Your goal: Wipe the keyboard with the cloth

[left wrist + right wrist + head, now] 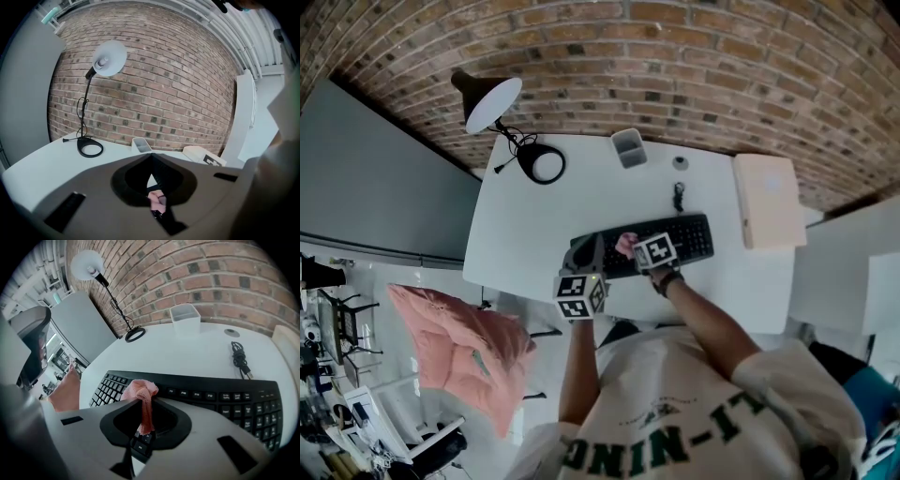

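A black keyboard [680,239] lies on the white table [534,225], near its front edge. My right gripper [630,247] is over the keyboard's left half, shut on a pink cloth [625,244]. In the right gripper view the cloth [140,392] bunches out past the closed jaws of the gripper [143,399] and hangs onto the keys [211,397]. My left gripper [589,249] hovers at the keyboard's left end. Its jaws meet with nothing seen between them in the left gripper view [151,157]. Through the gap below them show the keyboard [161,176] and a bit of the cloth [156,201].
A desk lamp [494,103] with a round black base [543,164] stands at the table's back left. A grey cup [628,147], a small round object [680,162] and a coiled cable [678,197] sit behind the keyboard. A beige box [769,199] lies at the right. A pink cushion [459,347] is off the table's left.
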`<state>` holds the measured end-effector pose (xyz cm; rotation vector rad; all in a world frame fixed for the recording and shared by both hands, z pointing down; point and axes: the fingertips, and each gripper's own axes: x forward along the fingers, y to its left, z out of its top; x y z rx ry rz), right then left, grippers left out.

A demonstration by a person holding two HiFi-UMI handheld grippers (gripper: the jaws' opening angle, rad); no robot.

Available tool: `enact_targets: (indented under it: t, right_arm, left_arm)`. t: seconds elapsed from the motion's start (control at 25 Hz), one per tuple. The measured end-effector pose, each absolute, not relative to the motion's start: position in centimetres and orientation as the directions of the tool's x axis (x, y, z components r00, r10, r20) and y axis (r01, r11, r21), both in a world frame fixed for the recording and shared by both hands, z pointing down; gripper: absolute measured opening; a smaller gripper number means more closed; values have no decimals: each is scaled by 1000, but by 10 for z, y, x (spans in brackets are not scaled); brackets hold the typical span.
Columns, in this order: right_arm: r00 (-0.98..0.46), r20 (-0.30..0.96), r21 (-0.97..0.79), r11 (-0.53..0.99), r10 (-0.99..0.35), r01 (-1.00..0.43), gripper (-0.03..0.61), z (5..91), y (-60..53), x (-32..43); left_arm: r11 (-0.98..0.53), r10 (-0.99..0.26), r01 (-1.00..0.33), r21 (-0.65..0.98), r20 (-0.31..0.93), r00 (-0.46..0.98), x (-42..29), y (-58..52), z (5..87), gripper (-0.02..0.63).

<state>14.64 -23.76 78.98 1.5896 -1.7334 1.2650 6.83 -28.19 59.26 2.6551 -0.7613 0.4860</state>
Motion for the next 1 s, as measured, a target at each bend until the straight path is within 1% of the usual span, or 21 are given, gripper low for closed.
enact_targets:
  t: [1.0]
  right_arm:
    - [-117, 833, -293, -251, -541, -923, 34, 796, -172, 253]
  left_arm:
    - [-865, -322, -442, 236, 414, 851, 159, -249, 602, -6]
